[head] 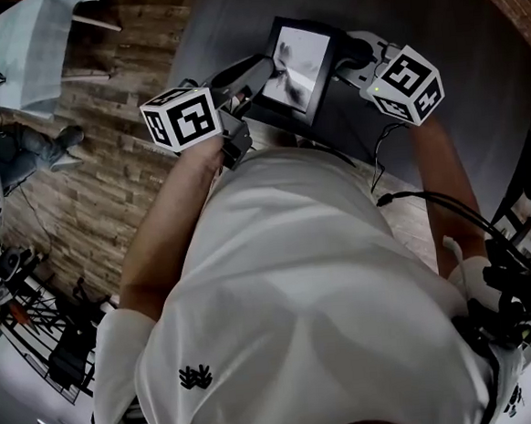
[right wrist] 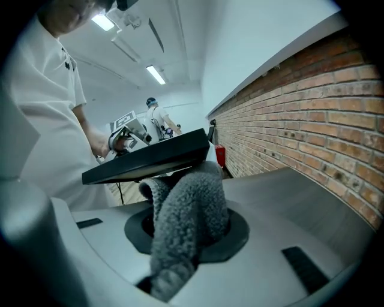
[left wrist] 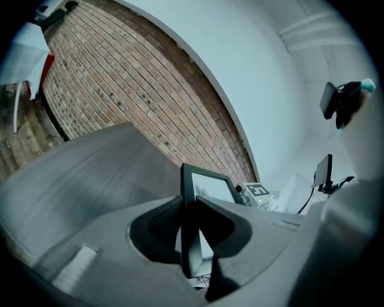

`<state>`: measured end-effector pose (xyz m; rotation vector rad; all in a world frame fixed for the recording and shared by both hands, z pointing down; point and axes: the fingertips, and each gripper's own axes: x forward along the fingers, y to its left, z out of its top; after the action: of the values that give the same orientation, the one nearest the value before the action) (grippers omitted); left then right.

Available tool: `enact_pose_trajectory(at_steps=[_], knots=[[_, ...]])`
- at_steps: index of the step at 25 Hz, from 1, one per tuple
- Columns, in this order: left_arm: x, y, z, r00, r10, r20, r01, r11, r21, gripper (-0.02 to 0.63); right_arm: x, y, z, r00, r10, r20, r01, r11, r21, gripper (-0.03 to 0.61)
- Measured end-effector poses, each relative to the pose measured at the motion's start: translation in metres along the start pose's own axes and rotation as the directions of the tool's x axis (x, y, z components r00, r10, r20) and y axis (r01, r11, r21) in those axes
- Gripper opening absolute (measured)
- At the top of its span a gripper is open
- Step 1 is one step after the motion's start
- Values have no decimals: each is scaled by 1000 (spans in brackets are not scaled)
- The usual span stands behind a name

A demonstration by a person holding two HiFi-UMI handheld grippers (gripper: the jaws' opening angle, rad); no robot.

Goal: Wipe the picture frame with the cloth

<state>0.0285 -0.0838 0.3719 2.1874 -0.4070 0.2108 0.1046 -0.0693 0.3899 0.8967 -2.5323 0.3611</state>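
The black picture frame [head: 301, 59] is held up off the grey table [head: 452, 27], its glass facing me. My left gripper [head: 266, 71] is shut on the frame's left edge; in the left gripper view the frame [left wrist: 207, 190] stands edge-on between the two jaws of the left gripper [left wrist: 191, 223]. At the frame's right edge is my right gripper [head: 349, 55]. In the right gripper view it [right wrist: 187, 217] is shut on a grey fluffy cloth [right wrist: 183, 225], and the top of the cloth touches the underside of the frame [right wrist: 150, 159].
A brick wall [right wrist: 300, 120] runs along the far side of the table. Wooden floor [head: 109, 200] lies to the left, with another person [head: 22, 143] and equipment there. Cables [head: 429, 203] hang by my right arm. A person [right wrist: 155, 111] stands far off.
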Motion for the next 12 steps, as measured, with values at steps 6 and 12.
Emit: enact_pose_trajectory(at_steps=[6, 12], knots=[[1, 2, 8, 1000, 6, 15, -6, 1000, -4, 77, 16, 41, -10, 994, 98, -38, -99, 995, -20, 89], [0, 20, 16, 993, 90, 81, -88, 996, -24, 77, 16, 77, -45, 983, 158, -91, -158, 987, 12, 89]])
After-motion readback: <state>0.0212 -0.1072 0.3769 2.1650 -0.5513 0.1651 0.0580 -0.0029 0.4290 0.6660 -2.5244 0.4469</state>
